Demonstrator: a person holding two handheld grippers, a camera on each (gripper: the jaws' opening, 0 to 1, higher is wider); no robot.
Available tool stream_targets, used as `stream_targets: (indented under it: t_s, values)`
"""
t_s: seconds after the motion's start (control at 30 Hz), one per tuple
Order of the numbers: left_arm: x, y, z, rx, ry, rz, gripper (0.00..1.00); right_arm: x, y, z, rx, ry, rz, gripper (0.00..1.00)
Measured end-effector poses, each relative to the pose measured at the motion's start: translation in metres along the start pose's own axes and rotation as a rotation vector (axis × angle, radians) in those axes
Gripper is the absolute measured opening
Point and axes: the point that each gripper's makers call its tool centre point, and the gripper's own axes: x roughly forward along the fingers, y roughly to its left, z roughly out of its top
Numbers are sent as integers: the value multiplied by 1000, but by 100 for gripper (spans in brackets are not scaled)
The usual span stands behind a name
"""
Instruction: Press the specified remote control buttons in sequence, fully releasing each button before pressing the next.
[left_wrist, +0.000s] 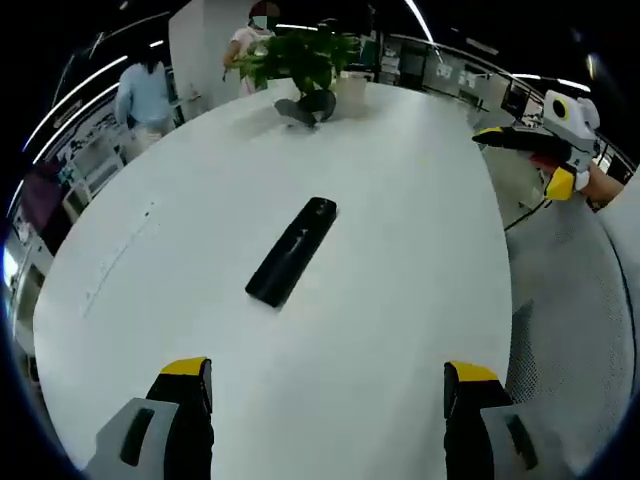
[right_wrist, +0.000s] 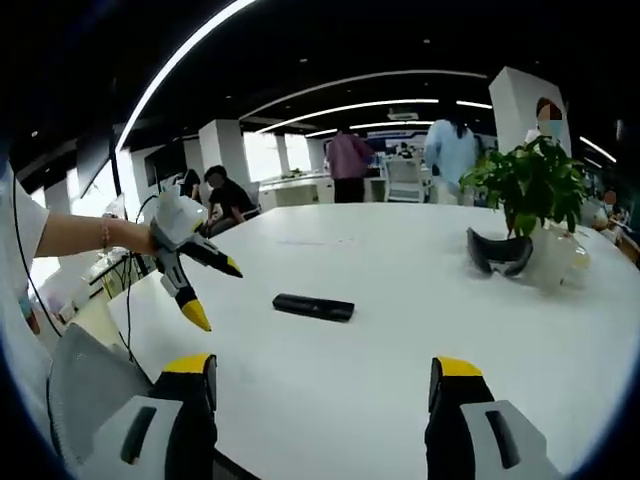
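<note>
Left gripper (left_wrist: 327, 385) jaws stand wide apart — the remote control (left_wrist: 292, 250) lies on the white table (left_wrist: 420, 260) ahead, between their lines, nearer the left jaw. Right gripper (right_wrist: 325, 385) — jaws also wide, remote ahead between them, untouched.

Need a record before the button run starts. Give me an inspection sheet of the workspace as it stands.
Surface: white table, large with a rounded edge, mostly bare.
Job's things: black remote control lying flat near the middle of the table, touched by neither gripper.
Clutter: potted plant at the far end; dark curved object beside it, kind unclear.
Grippers: left gripper open, held in the air short of the remote; right gripper open, also off the table.
Cables: dark cable hanging beside the person's arm; another past the table edge in the left gripper view.
Surroundings: open office with ceiling light strips; several people standing or seated beyond the table.
</note>
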Motion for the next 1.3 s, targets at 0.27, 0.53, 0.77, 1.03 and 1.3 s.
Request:
stream_targets:
  t_s: [0.27, 0.53, 0.77, 1.03, 1.3]
  values:
    - [42, 14, 25, 51, 75, -19, 87, 0, -6, 5, 9, -17, -14, 84]
    - [68, 14, 28, 76, 119, -40, 73, -8, -18, 6, 34, -30, -34, 79]
    - [70, 24, 33, 113, 100, -13, 46, -9, -21, 8, 48, -44, -28, 71]
    - [70, 17, 33, 192, 108, -28, 24, -4, -17, 8, 44, -41, -5, 66]
    - [64, -3, 22, 288, 150, -82, 24, -3, -15, 8, 48, -43, 3, 64]
